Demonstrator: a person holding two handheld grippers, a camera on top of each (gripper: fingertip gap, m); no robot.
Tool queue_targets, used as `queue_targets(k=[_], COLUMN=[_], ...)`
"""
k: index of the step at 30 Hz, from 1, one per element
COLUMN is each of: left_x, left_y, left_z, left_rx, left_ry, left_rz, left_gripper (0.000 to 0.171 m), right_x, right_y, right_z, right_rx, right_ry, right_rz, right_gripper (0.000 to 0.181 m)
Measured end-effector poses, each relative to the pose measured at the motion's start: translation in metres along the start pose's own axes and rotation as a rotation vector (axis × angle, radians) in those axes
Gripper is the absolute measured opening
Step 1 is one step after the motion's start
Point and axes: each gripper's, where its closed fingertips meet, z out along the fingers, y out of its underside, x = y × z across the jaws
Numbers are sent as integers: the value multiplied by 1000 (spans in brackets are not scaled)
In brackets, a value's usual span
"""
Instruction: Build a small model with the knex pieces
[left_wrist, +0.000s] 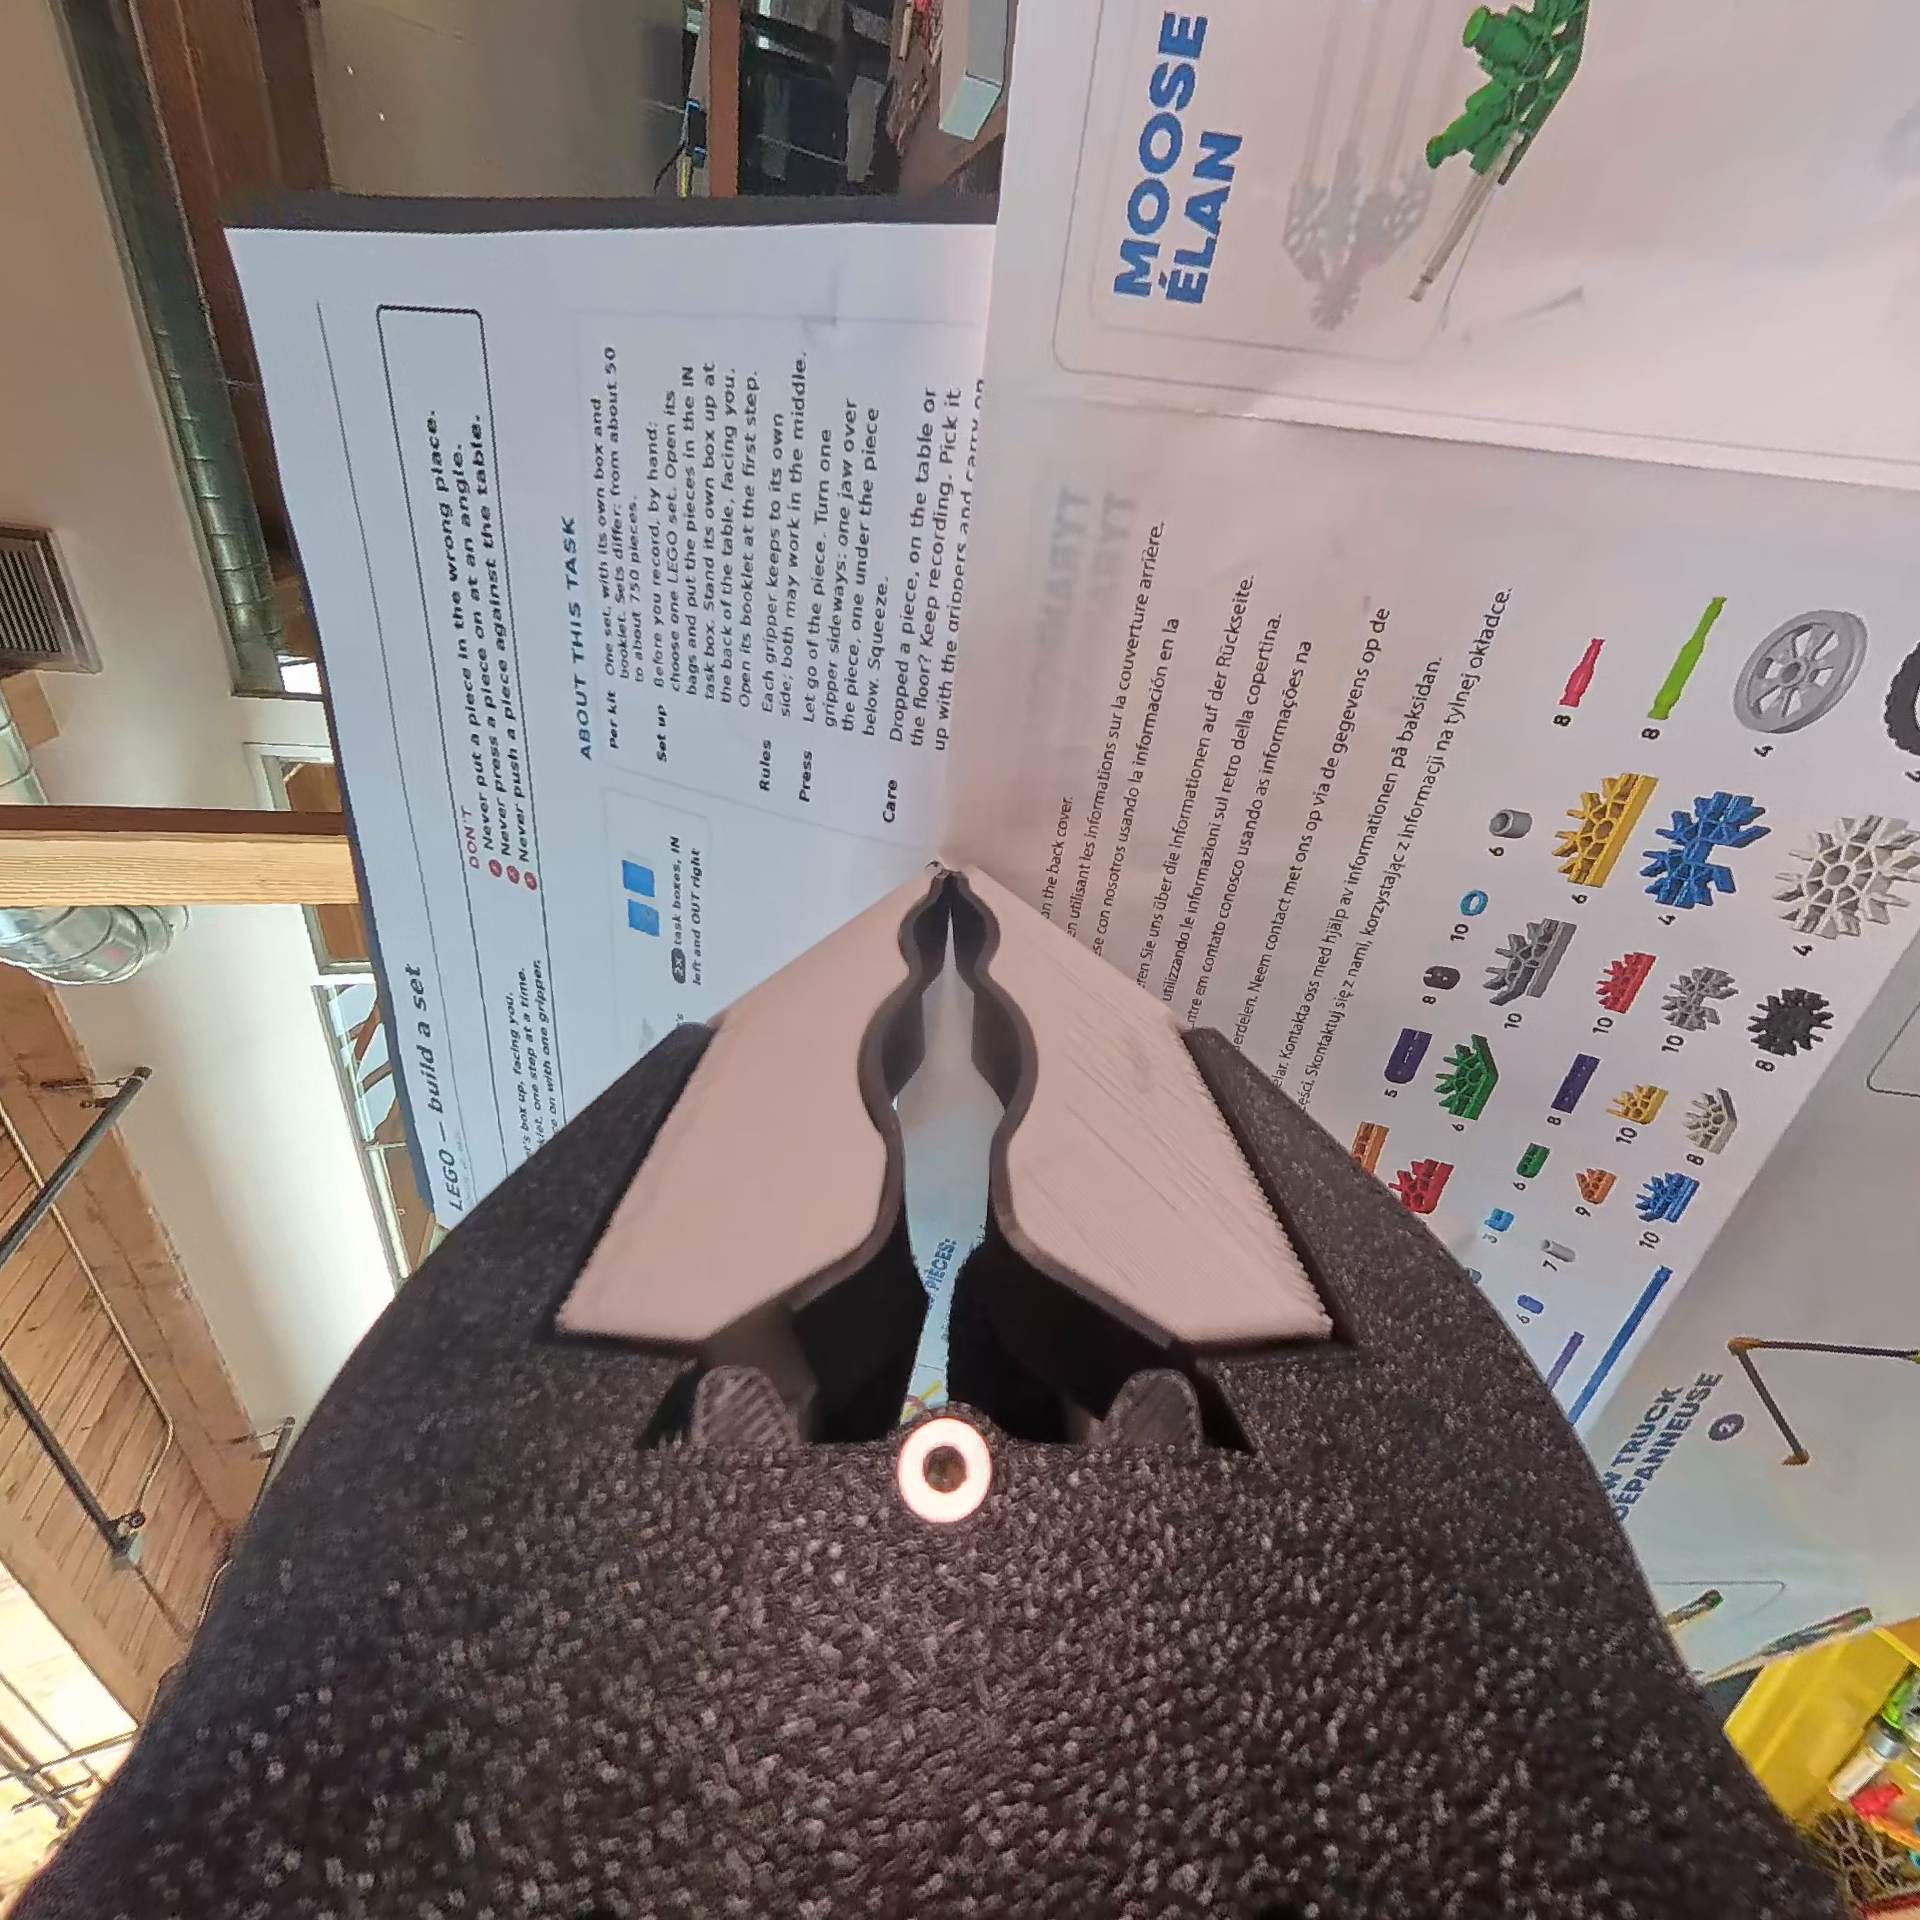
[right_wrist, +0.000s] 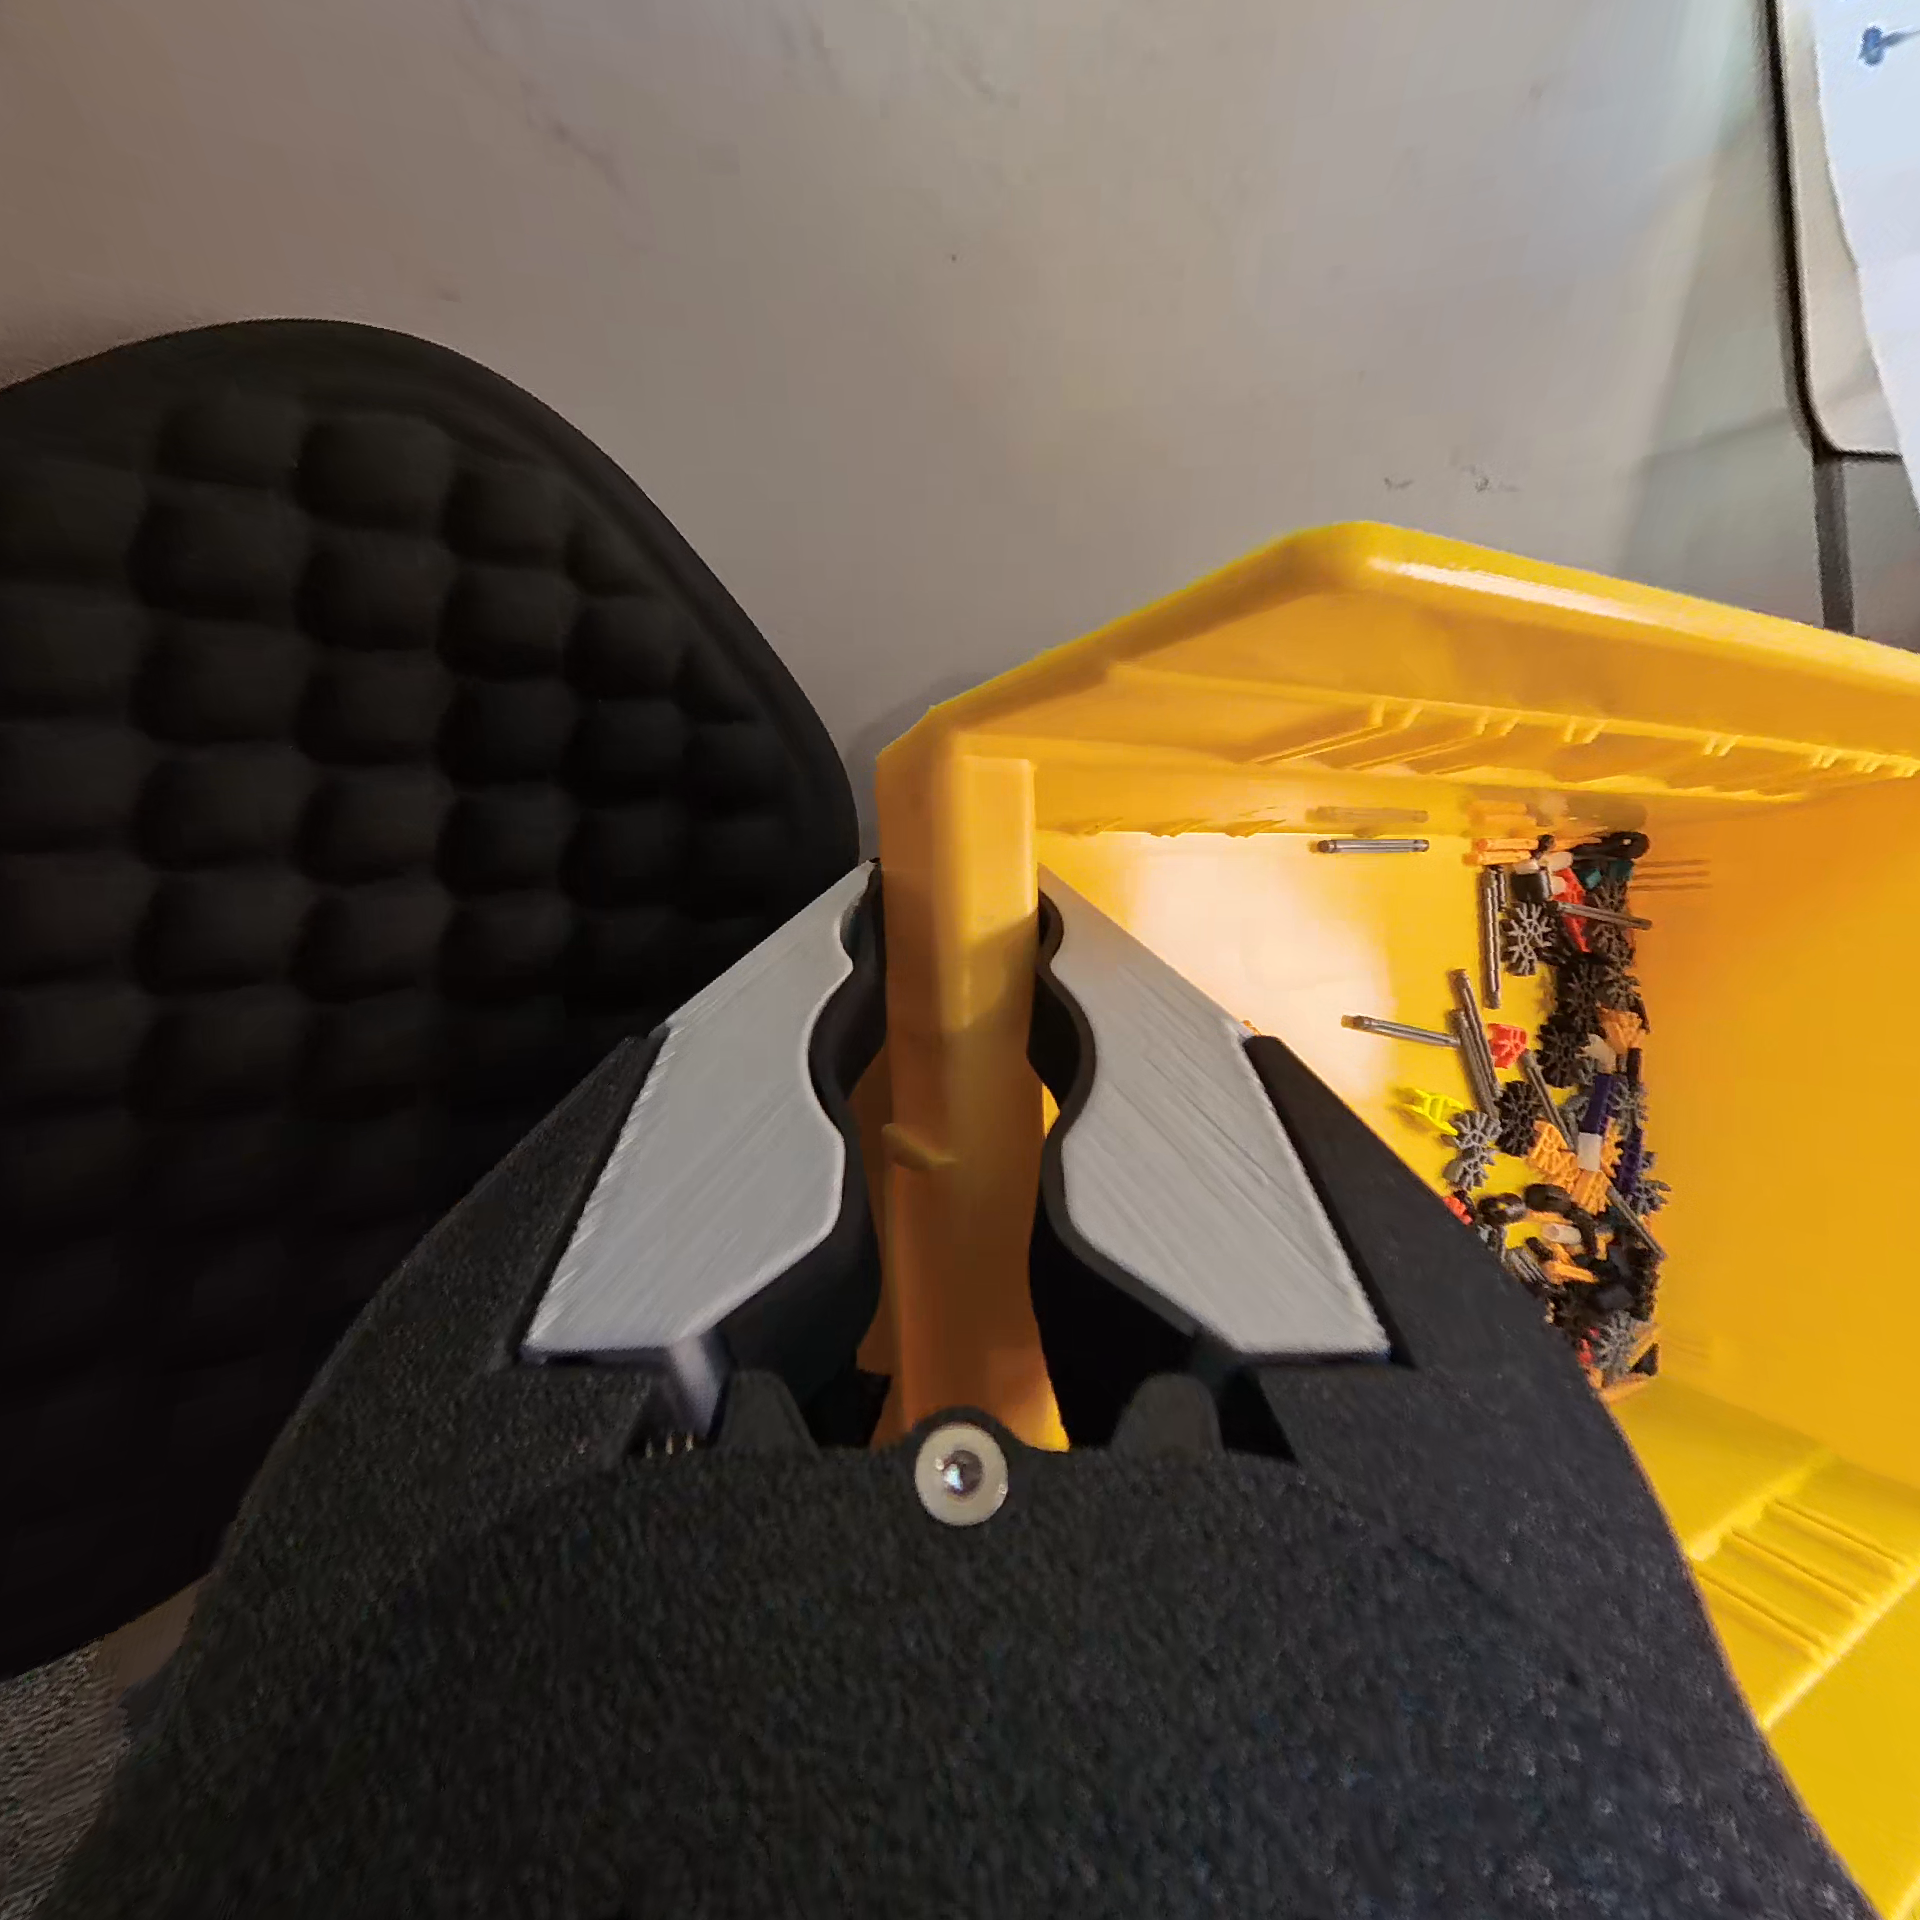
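Note:
My left gripper (left_wrist: 943, 878) is shut, its tips pinching the edge of a page of an open building-toy booklet (left_wrist: 1351, 831); white paper shows between the fingers. The page carries coloured part pictures. My right gripper (right_wrist: 956, 888) is shut on the rim wall of a yellow plastic bin (right_wrist: 1455, 644); one finger is outside the wall and one inside. The bin appears tipped on its side. Several small black, grey, orange and red connector pieces and grey rods (right_wrist: 1558, 1091) are heaped against its inner wall.
A white printed instruction sheet (left_wrist: 623, 623) stands behind the booklet. The yellow bin with pieces shows at the left wrist view's lower right corner (left_wrist: 1808, 1714). A black quilted cushion (right_wrist: 364, 831) lies left of the bin, against a pale surface (right_wrist: 1039, 312). One gripper's finger ends stand about 70 centimetres off the other's.

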Motion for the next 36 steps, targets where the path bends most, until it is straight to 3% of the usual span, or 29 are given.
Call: queue_targets(k=[10, 16, 30, 36], left_x=[0, 7, 10, 10], left_y=[-2, -1, 9, 1], left_z=[0, -7, -21, -39], left_rx=[-38, -7, 30, 91], left_ry=[-32, -14, -29, -11], left_rz=[26, 12, 60, 25], left_gripper=[0, 0, 0, 17], right_x=[-25, 0, 55, 71], right_y=[-21, -29, -2, 2], right_z=[0, 16, 35, 42], right_rx=[48, 21, -6, 2], right_ry=[-65, 8, 6, -7], right_rz=[-41, 14, 15, 12], right_gripper=[21, 21, 21, 21])
